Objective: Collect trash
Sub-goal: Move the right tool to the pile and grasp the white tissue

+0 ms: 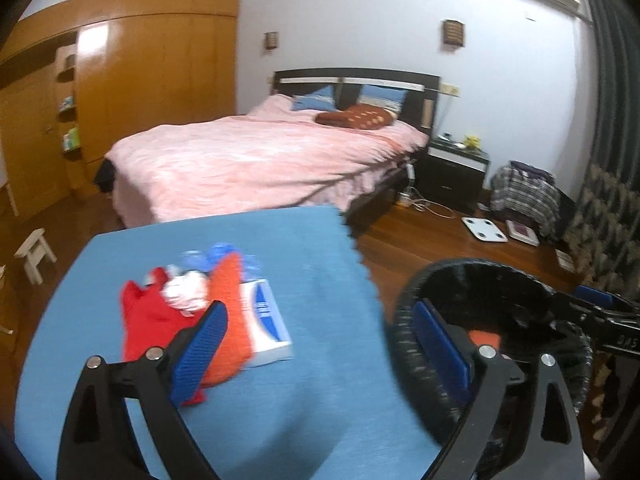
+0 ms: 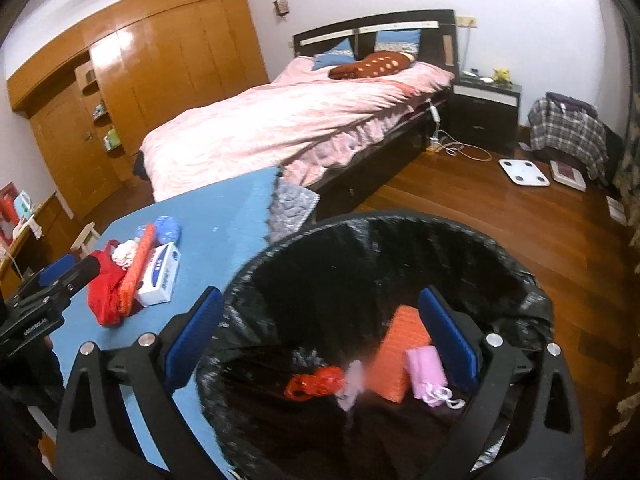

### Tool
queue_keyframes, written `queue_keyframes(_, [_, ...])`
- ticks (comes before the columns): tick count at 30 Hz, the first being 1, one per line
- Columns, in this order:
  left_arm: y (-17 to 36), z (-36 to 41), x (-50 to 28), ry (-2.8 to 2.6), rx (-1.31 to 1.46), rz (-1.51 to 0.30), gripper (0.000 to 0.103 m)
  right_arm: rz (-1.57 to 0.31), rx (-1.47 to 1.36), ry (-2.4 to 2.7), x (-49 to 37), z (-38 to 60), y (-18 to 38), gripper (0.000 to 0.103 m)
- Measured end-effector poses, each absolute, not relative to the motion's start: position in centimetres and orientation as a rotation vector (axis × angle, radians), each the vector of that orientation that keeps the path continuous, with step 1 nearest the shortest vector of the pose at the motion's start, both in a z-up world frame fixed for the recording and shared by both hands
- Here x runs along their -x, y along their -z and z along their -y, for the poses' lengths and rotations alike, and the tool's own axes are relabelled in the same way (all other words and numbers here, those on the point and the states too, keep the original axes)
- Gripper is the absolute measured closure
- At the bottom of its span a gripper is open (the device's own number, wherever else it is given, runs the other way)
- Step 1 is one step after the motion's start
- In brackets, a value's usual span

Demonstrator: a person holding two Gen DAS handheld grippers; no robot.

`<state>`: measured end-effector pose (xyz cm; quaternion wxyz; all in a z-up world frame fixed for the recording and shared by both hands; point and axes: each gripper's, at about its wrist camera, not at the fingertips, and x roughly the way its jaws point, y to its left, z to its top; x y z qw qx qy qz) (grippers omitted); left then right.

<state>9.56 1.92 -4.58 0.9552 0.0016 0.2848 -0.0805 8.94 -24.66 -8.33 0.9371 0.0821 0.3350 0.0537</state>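
Observation:
A heap of trash lies on the blue table (image 1: pixel 320 280): a red bag (image 1: pixel 148 320), an orange mesh piece (image 1: pixel 228 312), a white crumpled wad (image 1: pixel 186 292), a blue wad (image 2: pixel 168 228) and a white-blue box (image 1: pixel 268 320). My left gripper (image 1: pixel 320 344) is open and empty, just right of the heap. My right gripper (image 2: pixel 320 340) is open above the black-lined bin (image 2: pixel 400 256). In the bin lie an orange piece (image 2: pixel 396 352), a pink item (image 2: pixel 426 372) and a red scrap (image 2: pixel 316 384). A small pale scrap (image 2: pixel 354 380) shows blurred there.
The bin (image 1: pixel 480 280) stands off the table's right edge on the wooden floor (image 2: pixel 480 208). A bed with a pink cover (image 1: pixel 260 160) is behind the table. A nightstand (image 1: pixel 456 168), a white scale (image 1: pixel 484 229) and a plaid bag (image 1: pixel 524 192) stand at the right.

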Motion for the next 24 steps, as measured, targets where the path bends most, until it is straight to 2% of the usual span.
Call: queue_keyframes(24, [7.6, -17.7, -10.2, -0.169, 0.102, -0.596, 0.012, -0.645, -0.028, -0.345, -15.9, 7.4, 8.4, 0.008])
